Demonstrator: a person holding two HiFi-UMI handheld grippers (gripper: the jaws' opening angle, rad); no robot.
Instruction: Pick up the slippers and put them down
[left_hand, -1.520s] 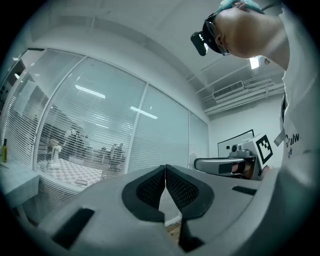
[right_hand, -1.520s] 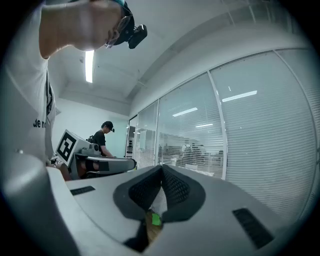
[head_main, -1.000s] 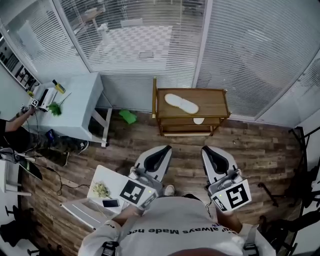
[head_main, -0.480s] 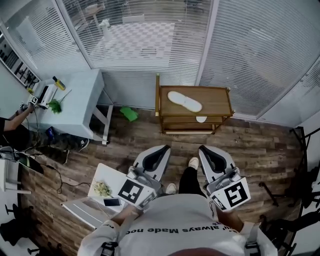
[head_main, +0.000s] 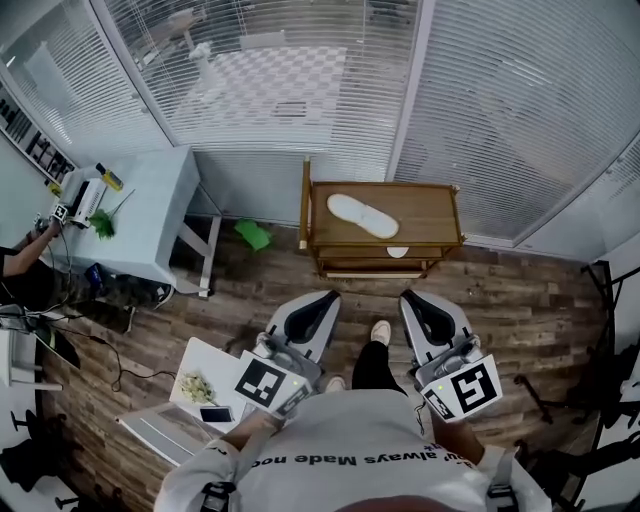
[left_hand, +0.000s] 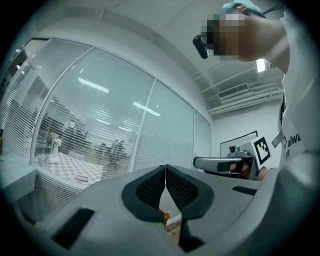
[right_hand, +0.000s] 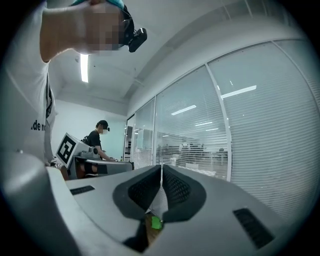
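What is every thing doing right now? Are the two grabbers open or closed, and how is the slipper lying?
left gripper, shut, nothing between its jaws.
right gripper, shut, nothing between its jaws.
slipper, lying flat on the top shelf, untouched.
wooden rack, standing upright.
white thing, on a lower shelf, mostly hidden; cannot tell what it is.

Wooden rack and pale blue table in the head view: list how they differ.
The wooden rack is brown with stacked shelves; the pale blue table has one flat top on white legs. The rack carries a white slipper; the table holds small clutter at its left end. Both stand on the wooden floor by the blinds.
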